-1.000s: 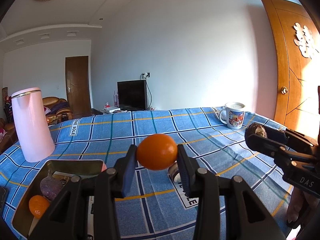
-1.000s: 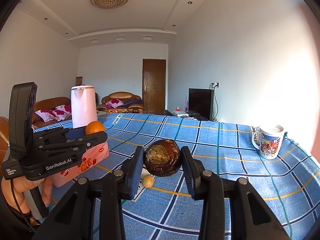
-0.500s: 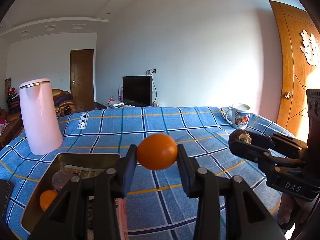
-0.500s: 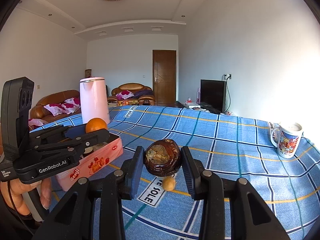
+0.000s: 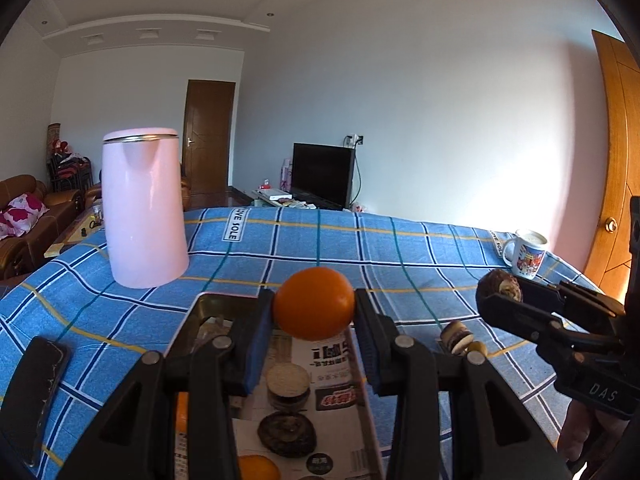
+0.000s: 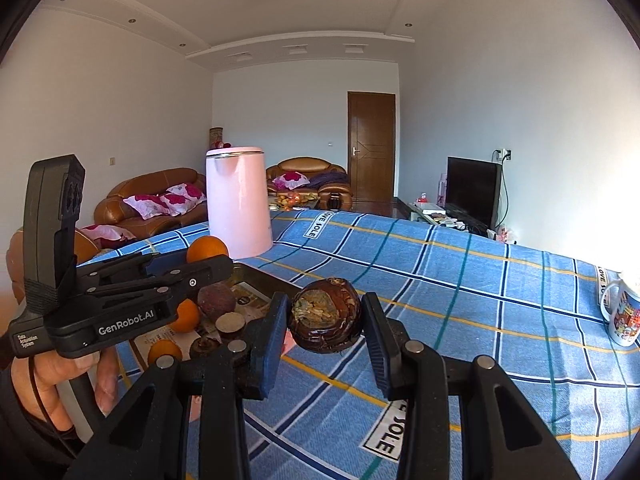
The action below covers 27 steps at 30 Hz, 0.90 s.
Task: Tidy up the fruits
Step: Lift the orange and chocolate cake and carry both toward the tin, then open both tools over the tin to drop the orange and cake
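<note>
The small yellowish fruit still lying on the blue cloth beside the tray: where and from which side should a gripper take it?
Judging by its round shape, pinch the small yellowish fruit across its widest middle, coming from above. The cut fruit half touches one side, so set the fingers across the free sides.

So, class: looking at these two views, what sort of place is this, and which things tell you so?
Most likely a home living room: brown sofas with cushions, a television on a low stand, and a table under a blue checked cloth bearing a pink kettle.
</note>
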Each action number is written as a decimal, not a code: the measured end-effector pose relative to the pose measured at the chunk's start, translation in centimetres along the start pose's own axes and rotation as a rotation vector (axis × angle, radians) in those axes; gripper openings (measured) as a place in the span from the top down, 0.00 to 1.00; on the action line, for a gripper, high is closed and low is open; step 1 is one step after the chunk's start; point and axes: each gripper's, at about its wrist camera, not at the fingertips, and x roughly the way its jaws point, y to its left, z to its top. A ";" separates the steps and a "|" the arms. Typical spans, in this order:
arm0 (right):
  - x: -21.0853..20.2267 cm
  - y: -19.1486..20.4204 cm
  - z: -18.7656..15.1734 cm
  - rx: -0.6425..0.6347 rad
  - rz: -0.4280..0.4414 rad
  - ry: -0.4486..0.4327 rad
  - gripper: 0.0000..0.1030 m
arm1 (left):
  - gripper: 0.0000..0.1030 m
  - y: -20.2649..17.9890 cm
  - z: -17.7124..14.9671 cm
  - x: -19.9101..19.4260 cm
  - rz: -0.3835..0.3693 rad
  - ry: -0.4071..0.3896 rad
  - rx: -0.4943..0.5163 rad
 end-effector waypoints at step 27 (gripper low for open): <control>10.1 7.1 -0.9 -0.077 0.138 0.243 0.61 | 0.56 5.5 -2.3 2.8 0.037 0.211 -0.120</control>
